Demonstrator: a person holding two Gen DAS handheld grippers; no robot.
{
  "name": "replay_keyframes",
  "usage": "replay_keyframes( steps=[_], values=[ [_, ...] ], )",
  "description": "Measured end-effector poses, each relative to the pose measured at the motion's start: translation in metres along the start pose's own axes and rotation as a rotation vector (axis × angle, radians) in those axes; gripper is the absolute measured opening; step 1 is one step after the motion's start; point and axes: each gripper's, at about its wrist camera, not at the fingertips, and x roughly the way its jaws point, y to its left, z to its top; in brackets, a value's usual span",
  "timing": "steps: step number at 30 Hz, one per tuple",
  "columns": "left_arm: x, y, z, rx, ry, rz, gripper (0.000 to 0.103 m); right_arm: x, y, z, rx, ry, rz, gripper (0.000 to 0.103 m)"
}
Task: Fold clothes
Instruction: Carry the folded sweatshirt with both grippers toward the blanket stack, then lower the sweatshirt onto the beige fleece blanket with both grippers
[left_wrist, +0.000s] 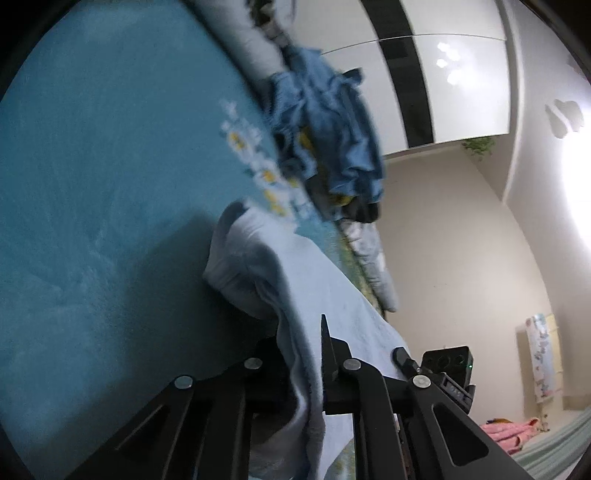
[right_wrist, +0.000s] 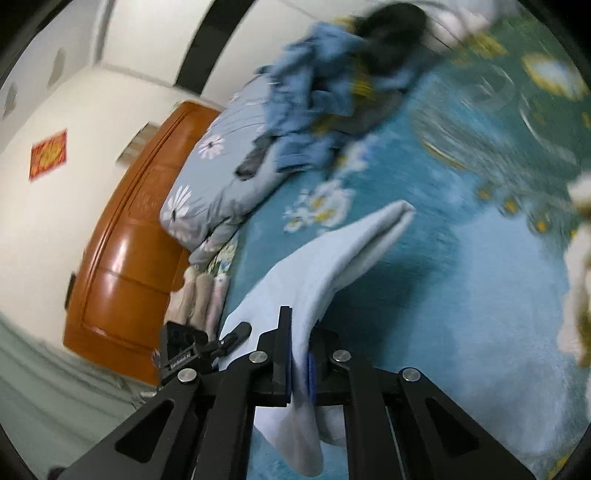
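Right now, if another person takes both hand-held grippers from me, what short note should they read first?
Left hand-held gripper: shut on the light blue cloth.
Right hand-held gripper: shut on the same cloth, which is lifted over the teal bedspread and hangs doubled.
Pile of blue clothes lies crumpled near the pillow, not folded yet.
Done: cloth gripped by both sides, partly folded.
Left: lay it down, finish the fold, then the pile.
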Motion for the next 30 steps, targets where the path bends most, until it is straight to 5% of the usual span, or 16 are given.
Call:
replay_keyframes(
  steps=[6,15,24,30],
  values=[
    [-0.093,-0.035,0.035,0.097,-0.083,-0.035,0.012,0.011,0.09,0.005,-0.132,0.0,0.065,0.006],
    [-0.28,-0.07,0.13,0.257,-0.272,0.138,0.012,0.137,0.232,0.016,-0.243,0.077,0.236,0.006],
    [-0.423,-0.013,0.205,0.216,-0.381,0.329,0.012,0.299,0.32,-0.009,-0.272,0.235,0.337,0.006],
    [-0.454,0.04,0.226,0.204,-0.399,0.375,0.012,0.362,0.324,-0.038,-0.323,0.245,0.334,0.006]
  ],
)
